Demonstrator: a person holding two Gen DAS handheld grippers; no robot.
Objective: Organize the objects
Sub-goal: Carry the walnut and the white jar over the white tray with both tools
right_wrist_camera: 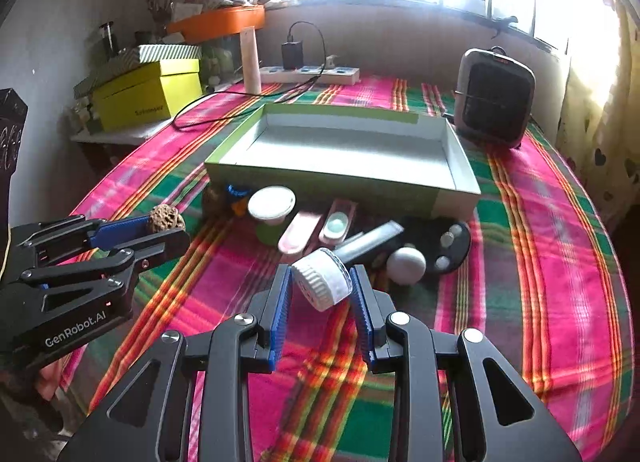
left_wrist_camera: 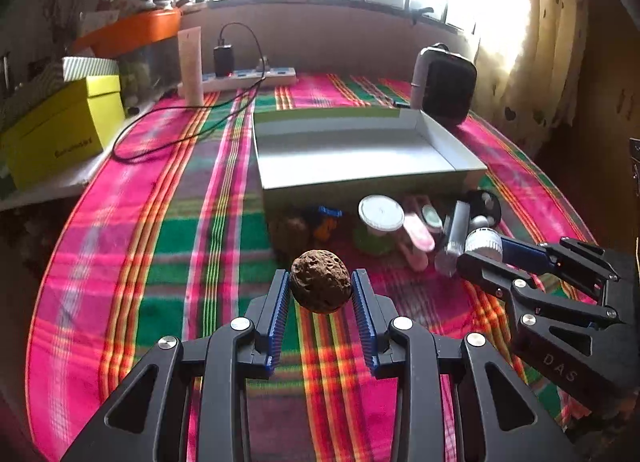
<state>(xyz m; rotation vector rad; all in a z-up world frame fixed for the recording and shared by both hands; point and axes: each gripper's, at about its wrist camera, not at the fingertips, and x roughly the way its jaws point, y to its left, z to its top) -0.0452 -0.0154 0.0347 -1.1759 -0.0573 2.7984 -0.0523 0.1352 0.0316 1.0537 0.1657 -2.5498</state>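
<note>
- Left wrist view has your left claw (left_wrist_camera: 320, 294) clamped on the walnut (left_wrist_camera: 320, 286), held clear above the plaid worktop (left_wrist_camera: 160, 262), short of the tray (left_wrist_camera: 360, 157).
- Judge the walnut light, hard and knobbly; the ridged blue pads should bite well across its widest part, where you have it now. Being round, it could roll out if you slacken.
- Right wrist view has your right claw (right_wrist_camera: 322, 288) clamped on the white cap (right_wrist_camera: 322, 280), tilted between the pads and lifted off the worktop.
- The cap looks light, stiff plastic with a ribbed rim; gripping across the rim, as now, seems the sound hold. Its tilt suggests it could twist.
- The tray stands empty just behind the clutter: a lidded cup (right_wrist_camera: 272, 203), pink cases (right_wrist_camera: 316, 225), a white ball (right_wrist_camera: 406, 265).
- Writing: "GenRobot.AI" on the left claw's body in the right view, "DAS" on the right claw (left_wrist_camera: 482, 248) in the left view. The yellow box (right_wrist_camera: 148, 95) bears a word too small to read.
</note>
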